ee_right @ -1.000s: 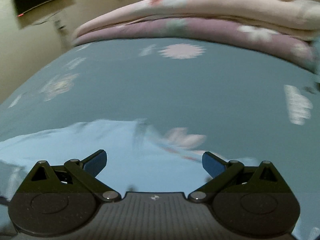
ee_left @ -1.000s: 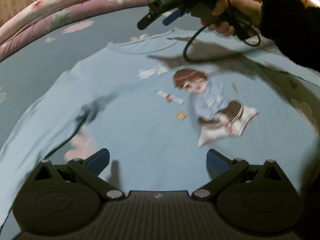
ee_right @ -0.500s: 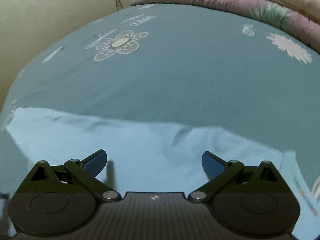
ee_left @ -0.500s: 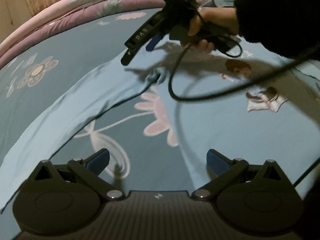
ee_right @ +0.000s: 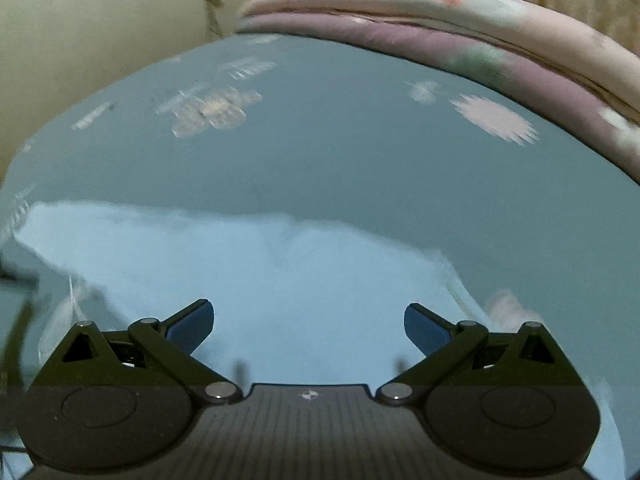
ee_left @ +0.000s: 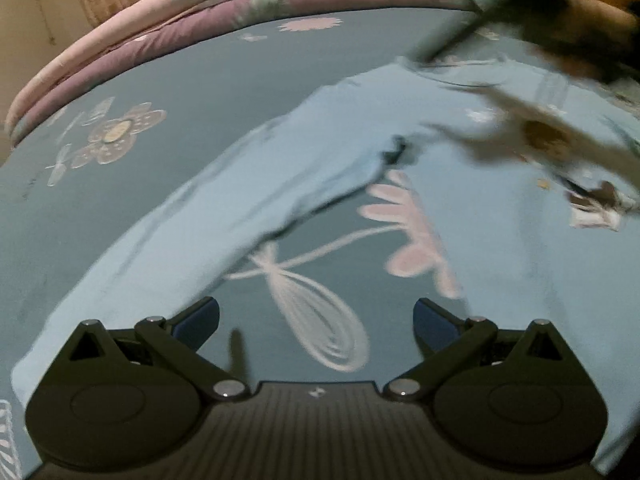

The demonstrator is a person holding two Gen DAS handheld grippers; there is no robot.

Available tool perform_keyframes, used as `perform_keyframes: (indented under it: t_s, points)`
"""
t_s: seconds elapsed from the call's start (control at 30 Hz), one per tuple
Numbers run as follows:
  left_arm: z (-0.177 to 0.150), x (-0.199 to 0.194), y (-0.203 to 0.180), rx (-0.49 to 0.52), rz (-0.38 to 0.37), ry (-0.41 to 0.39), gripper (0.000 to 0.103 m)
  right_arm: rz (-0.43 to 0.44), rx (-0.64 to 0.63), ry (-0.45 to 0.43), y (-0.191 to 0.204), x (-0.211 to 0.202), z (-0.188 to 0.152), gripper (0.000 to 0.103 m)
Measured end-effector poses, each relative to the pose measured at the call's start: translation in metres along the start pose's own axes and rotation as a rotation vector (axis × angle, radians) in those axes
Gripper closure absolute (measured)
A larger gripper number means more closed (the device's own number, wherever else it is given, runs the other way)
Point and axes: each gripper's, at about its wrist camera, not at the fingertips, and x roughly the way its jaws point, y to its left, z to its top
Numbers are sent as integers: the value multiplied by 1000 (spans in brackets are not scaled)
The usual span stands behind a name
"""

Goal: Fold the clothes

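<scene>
Over the bedsheet (ee_left: 240, 80), right gripper (ee_right: 309, 324) moved off the sleeve (ee_left: 224, 208), both grippers still spread apart.

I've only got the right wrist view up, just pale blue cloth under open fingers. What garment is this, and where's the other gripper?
Observer: It is a light blue long-sleeved top lying flat on the teal bedsheet. The left wrist view shows a cartoon print on its chest, blurred.
Operator: Which part am I over?
Observer: I can't tell exactly. In the left view one sleeve stretches out diagonally from the body, away from the print.
Operator: And the left gripper?
Observer: The left gripper is open and holds nothing; between its fingers lies bare sheet with a white flower pattern, in the gap between sleeve and body.
Operator: Am I open too?
Observer: Yes, the right gripper is open, over the cloth.
</scene>
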Motion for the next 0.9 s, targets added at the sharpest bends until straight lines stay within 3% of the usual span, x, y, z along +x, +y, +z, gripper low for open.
perform_keyframes:
  t_s: [0.13, 0.23, 0.43, 0.6, 0.77, 0.9]
  points:
    - [14, 6, 32, -62, 42, -47, 1, -98, 69, 43, -5, -34, -60, 0]
    - [24, 19, 61, -187, 27, -78, 1, -162, 125, 87, -2, -43, -96, 0]
    - [22, 50, 109, -501, -102, -102, 1, -139, 319, 87, -5, -43, -119, 0]
    - [-7, 44, 148, -682, -136, -127, 1, -141, 292, 95, 5, -38, -115, 0]
    - [-38, 26, 181, -757, -58, -81, 1, -166, 271, 96, 10, -35, -117, 0]
    - [-47, 15, 198, -802, 158, 1, 1, -183, 252, 99, 15, -35, -120, 0]
